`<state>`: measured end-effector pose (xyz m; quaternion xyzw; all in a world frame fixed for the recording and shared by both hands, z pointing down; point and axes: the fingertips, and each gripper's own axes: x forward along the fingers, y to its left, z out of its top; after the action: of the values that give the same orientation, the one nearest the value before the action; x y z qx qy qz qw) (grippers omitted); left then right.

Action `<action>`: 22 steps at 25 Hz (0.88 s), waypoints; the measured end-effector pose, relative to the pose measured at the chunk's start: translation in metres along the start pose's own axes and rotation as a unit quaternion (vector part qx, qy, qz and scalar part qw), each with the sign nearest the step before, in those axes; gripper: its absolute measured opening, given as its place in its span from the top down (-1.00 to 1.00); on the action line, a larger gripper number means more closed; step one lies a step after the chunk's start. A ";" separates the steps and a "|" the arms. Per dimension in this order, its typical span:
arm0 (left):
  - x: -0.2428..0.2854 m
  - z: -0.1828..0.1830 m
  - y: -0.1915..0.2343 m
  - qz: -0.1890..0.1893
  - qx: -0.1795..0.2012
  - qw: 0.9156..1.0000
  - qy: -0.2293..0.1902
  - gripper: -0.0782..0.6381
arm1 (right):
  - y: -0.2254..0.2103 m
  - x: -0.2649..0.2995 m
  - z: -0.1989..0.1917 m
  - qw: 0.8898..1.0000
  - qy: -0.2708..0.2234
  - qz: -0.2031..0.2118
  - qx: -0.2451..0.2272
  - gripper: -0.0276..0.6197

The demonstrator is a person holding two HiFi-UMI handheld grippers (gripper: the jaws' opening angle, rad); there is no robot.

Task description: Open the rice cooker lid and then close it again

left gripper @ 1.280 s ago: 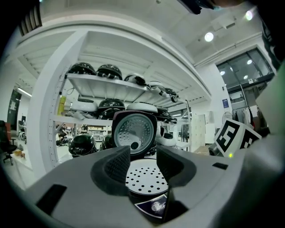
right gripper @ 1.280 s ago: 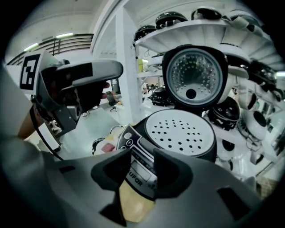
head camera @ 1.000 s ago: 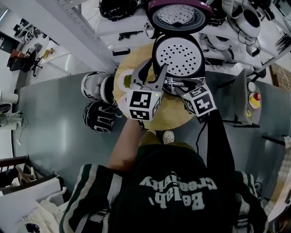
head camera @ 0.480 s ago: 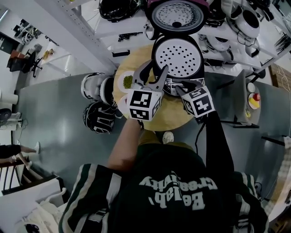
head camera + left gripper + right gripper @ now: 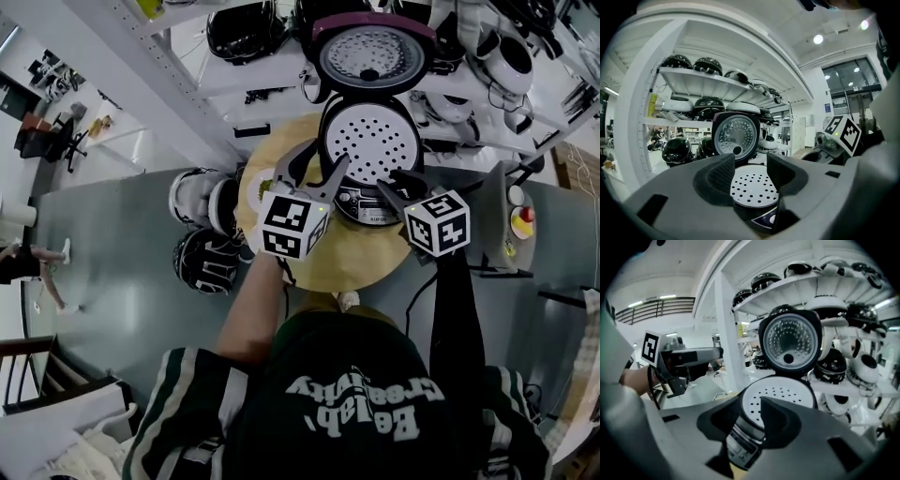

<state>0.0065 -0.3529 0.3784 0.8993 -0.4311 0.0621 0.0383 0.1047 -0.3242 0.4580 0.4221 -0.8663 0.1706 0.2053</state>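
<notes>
1. The rice cooker sits at the far edge of the round wooden table, right in front of you.
2. Its lid is swung up and stands open on the far side (inner plate faces you). The white perforated tray is exposed in the pot.
3. Your left gripper is at the cooker's near-left rim. Its jaws are wide and opening, with nothing pinched; the cooker shows beyond the gap.
4. Your right gripper is near the cooker's near-right front. Its jaws are partly apart and opening. The front panel shows through the gap, and the pads aren't pressing on it.
</notes>
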 end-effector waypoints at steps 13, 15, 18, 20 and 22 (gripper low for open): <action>0.046 0.079 0.057 -0.081 0.033 0.995 -0.051 0.34 | -0.072 -0.026 0.145 0.974 -0.174 -0.141 -0.035 0.41; 0.053 0.097 0.068 -0.067 0.026 0.995 -0.069 0.34 | -0.084 -0.031 0.167 0.969 -0.195 -0.148 -0.037 0.42; 0.067 0.122 0.084 -0.054 0.009 0.995 -0.089 0.34 | -0.105 -0.036 0.200 0.962 -0.219 -0.159 -0.041 0.42; 0.080 0.136 0.093 -0.050 0.014 0.995 -0.089 0.34 | -0.120 -0.035 0.221 0.959 -0.231 -0.162 -0.042 0.43; 0.095 0.146 0.100 -0.044 0.016 0.995 -0.086 0.34 | -0.134 -0.033 0.240 0.956 -0.235 -0.167 -0.047 0.41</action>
<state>-0.0006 -0.5066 0.2494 0.9198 -0.3921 -0.0102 -0.0109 0.1798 -0.4934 0.2519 0.5790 -0.8142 -0.0111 0.0411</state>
